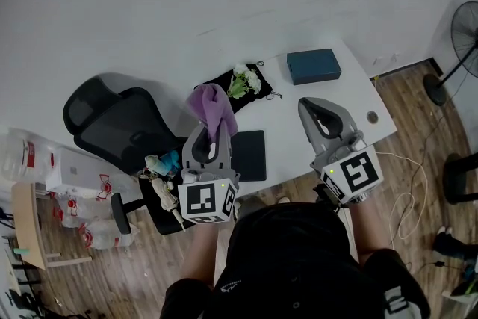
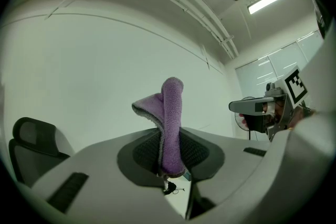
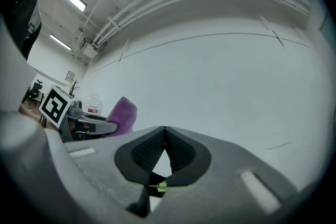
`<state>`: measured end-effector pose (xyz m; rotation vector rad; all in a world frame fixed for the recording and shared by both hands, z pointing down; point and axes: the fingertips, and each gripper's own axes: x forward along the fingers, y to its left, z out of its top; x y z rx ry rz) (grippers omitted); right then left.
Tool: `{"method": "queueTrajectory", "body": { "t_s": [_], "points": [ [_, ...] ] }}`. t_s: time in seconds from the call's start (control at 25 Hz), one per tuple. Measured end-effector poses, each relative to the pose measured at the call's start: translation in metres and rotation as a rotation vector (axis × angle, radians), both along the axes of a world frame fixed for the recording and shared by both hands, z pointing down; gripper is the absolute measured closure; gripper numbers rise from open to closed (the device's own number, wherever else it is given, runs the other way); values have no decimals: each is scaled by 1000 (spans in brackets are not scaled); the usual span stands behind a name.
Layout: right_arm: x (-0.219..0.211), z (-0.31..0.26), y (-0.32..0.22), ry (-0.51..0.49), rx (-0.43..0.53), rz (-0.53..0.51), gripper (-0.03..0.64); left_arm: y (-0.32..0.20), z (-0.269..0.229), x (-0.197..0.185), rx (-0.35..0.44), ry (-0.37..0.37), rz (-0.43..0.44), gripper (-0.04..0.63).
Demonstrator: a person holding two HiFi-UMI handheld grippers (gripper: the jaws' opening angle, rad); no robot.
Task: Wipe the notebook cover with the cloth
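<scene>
The left tongs [image 1: 214, 134] are clamped tight on a purple cloth [image 1: 210, 104]. The cloth is pinched near its lower edge, so most of it stands up past the tips in a loose fold. That leaves plenty of free cloth to press flat for wiping.

The right tongs [image 1: 317, 110] are closed on nothing, with their pads meeting at the tips. They hang above and to the right of the notebook [image 1: 249, 155], probably ready to steady it.

The notebook is the flat dark rectangle near the front edge of the white bench [image 1: 284, 116], as far as the head view shows. The cloth is held up just to its left, not touching it, so wiping hasn't begun.

Beyond the notebook lie some flowers [image 1: 244, 80], and farther back to its right is a teal box [image 1: 314, 65]. A black chair [image 1: 112, 123] stands to its left.
</scene>
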<state>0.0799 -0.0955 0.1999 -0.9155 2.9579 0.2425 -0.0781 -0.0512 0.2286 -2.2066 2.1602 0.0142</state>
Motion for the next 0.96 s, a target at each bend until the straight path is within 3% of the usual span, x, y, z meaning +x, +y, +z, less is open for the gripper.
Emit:
{"method": "queueTrajectory", "body": {
  "t_s": [0.96],
  "points": [
    [-23,6,0,20,-5,-34,615,6,5,-21,-5,6,-36,522]
  ]
}}
